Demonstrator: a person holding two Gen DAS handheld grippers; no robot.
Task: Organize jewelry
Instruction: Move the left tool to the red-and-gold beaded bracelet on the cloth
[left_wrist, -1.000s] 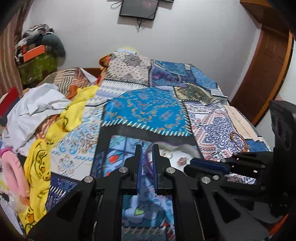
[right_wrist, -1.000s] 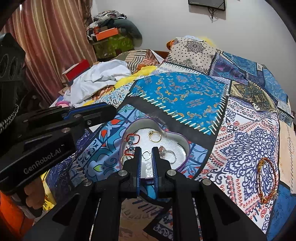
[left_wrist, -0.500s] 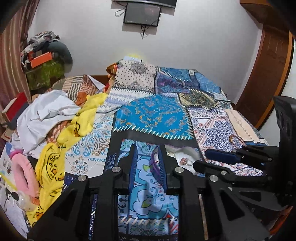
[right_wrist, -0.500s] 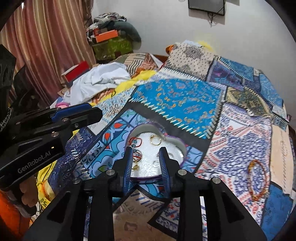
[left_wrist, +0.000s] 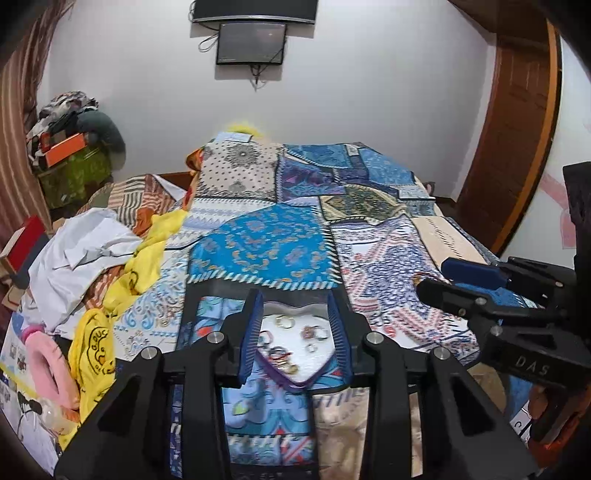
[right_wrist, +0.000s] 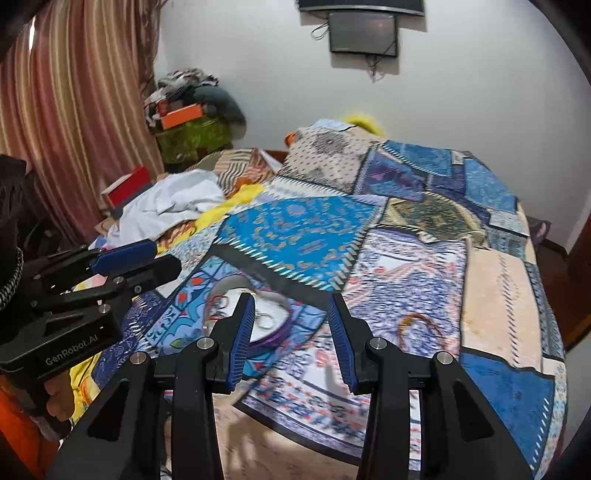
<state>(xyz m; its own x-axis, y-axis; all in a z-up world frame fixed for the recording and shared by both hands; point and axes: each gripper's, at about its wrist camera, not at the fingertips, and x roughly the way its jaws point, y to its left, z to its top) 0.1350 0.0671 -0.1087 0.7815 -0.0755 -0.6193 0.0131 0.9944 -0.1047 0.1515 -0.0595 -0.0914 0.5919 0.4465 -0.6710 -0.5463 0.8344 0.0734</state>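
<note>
You are holding the left claw (left_wrist: 294, 332) and right claw (right_wrist: 291, 341) with jaws that have just been opening, gripping nothing. The heart-shaped jewelry tray (left_wrist: 295, 334) is lying on the patchwork bedspread (left_wrist: 258, 254); a beaded bracelet (right_wrist: 421, 330) is resting at its 3 o'clock.

The left gripper (left_wrist: 294, 325) and the right gripper (right_wrist: 291, 326) both tilt downward, side by side. Their jaws have just been opening and stand apart with nothing between the blue pads (left_wrist: 250, 334).
</note>
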